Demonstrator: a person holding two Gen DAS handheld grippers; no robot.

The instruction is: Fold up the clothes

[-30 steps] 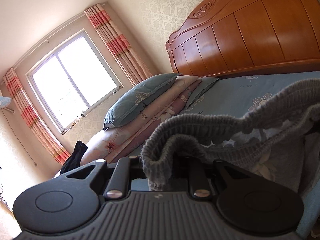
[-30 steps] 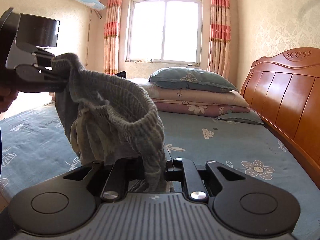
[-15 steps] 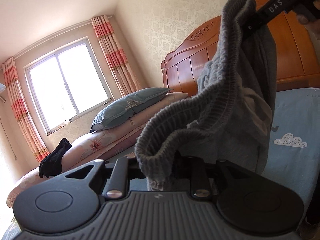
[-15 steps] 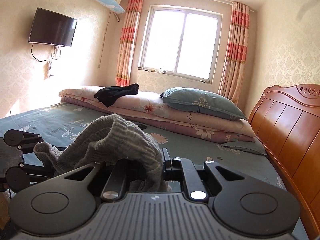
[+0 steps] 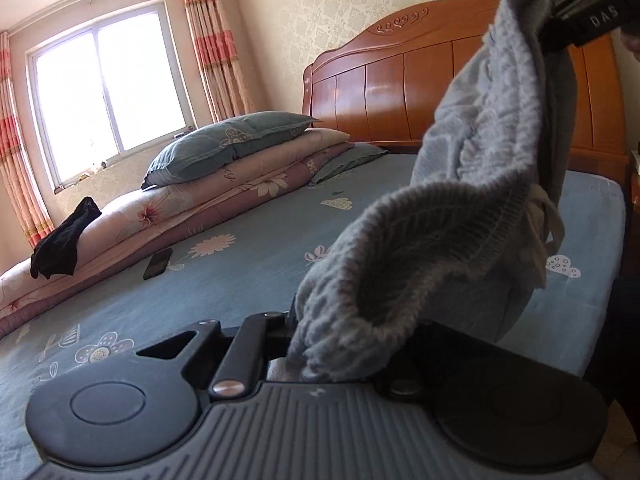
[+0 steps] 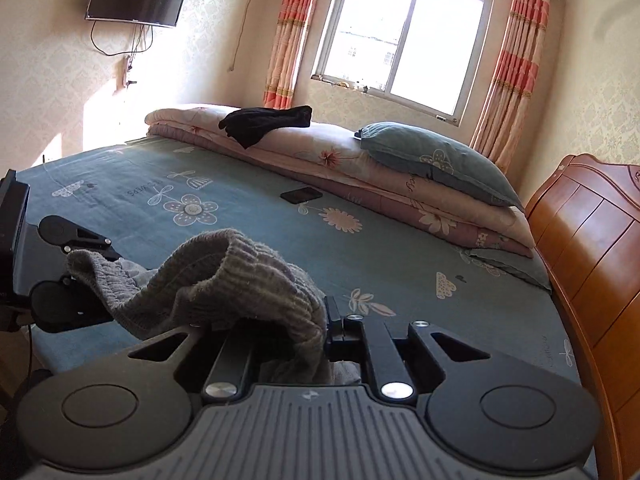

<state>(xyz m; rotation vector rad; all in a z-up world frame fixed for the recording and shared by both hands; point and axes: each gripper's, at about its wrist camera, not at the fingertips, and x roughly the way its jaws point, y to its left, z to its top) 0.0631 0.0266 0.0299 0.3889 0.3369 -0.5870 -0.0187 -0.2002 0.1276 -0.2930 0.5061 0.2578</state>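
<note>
We've got the knit (image 5: 460, 216) slung btwn both claws above the bed (image 5: 240, 272): left claw (image 5: 320, 344) just nipped in on its hem, right claw (image 5: 556, 20) pinching the other end, higher. Risk: thin bite, slack knit slips out, drops bunched.

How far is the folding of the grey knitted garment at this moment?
Done: nothing folded shows on the bed. In hand: the grey knitted garment hangs in the air, bunched, between both grippers; the left gripper has just been closing on one part of its ribbed edge, and the right gripper is shut on another. Left: spreading it flat, folding it, and the black garment on the quilts.
</note>
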